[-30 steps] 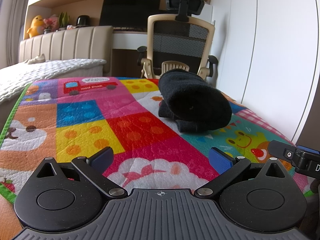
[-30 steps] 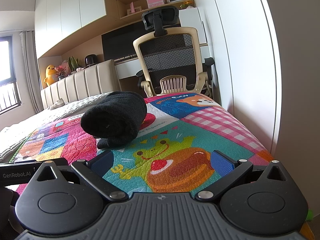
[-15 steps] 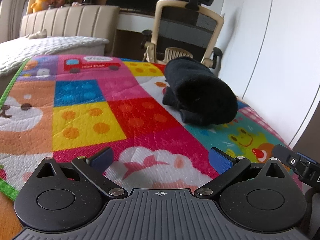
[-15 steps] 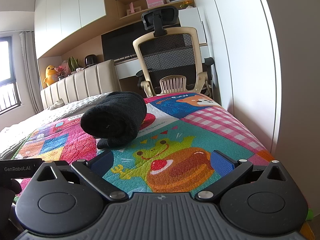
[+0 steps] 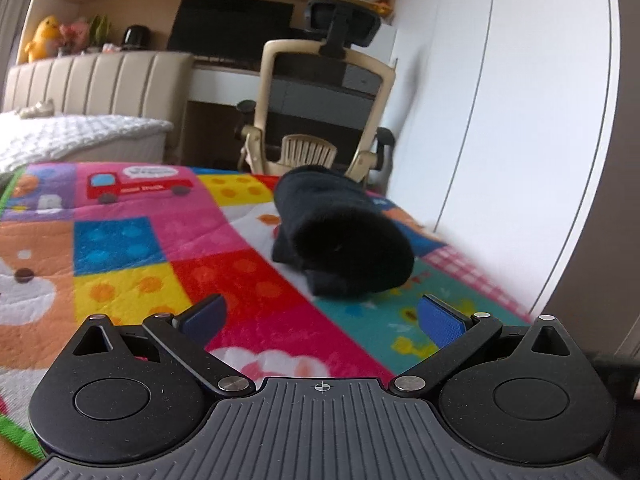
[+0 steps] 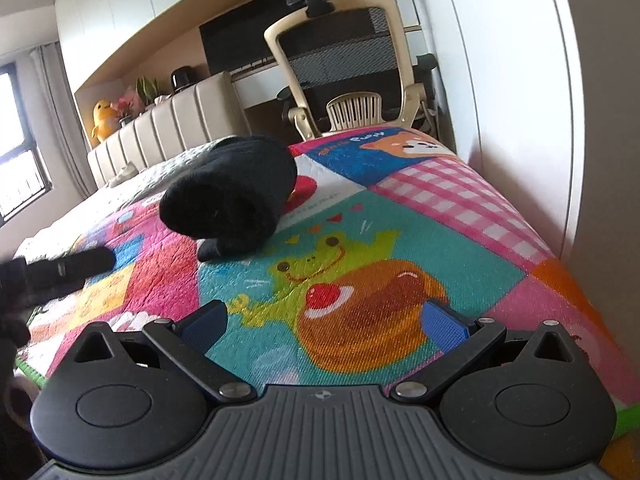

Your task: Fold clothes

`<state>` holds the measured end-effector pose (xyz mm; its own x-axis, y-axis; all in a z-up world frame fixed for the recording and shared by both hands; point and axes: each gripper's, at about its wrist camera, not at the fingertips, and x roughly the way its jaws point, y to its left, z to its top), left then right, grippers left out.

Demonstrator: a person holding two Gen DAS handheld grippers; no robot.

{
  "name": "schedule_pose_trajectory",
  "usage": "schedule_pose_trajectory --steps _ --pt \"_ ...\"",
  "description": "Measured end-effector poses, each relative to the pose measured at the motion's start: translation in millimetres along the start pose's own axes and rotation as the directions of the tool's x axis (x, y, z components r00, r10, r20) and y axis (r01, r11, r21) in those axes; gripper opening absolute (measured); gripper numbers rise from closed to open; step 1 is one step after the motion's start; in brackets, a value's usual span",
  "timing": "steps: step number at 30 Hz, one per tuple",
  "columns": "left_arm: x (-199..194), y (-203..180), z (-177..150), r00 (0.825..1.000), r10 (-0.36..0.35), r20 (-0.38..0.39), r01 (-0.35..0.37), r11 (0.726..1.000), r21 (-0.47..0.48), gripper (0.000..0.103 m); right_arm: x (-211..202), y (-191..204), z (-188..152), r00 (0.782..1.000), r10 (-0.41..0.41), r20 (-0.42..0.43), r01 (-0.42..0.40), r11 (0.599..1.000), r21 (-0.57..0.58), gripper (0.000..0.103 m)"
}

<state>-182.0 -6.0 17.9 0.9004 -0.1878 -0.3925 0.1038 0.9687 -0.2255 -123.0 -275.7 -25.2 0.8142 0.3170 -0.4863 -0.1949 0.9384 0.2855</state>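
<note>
Left tool (image 5: pixel 320 314) and right tool (image 6: pixel 324 320) wide open, empty, above quilt (image 6: pixel 400 240)

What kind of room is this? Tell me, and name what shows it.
Most likely a bedroom with a study corner. A bed with a padded headboard stands at the back, an office chair sits at a desk, and a black rolled garment lies on a colourful cartoon quilt.

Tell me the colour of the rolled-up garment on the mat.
Black, clearest in the right wrist view: garment.

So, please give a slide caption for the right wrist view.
Open right gripper facing a rolled black garment on a colourful quilted mat.
</note>
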Motion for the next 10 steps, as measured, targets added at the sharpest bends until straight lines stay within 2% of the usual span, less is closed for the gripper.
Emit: schedule_pose_trajectory --steps 3,7,10 --pt "2 4 18 0.999 -0.039 -0.016 0.039 0.998 -0.05 0.103 -3 -12 -1 0.999 0.044 0.028 -0.046 0.995 0.087 0.103" --pt "9 16 46 0.994 -0.108 -0.024 0.105 0.987 -0.119 0.103 -5 -35 4 0.991 0.123 0.047 -0.131 0.96 0.249 0.103" --pt "18 21 61 0.996 -0.085 -0.002 0.084 0.988 -0.127 0.103 0 -40 13 0.985 0.174 0.001 -0.17 0.956 0.241 0.103"
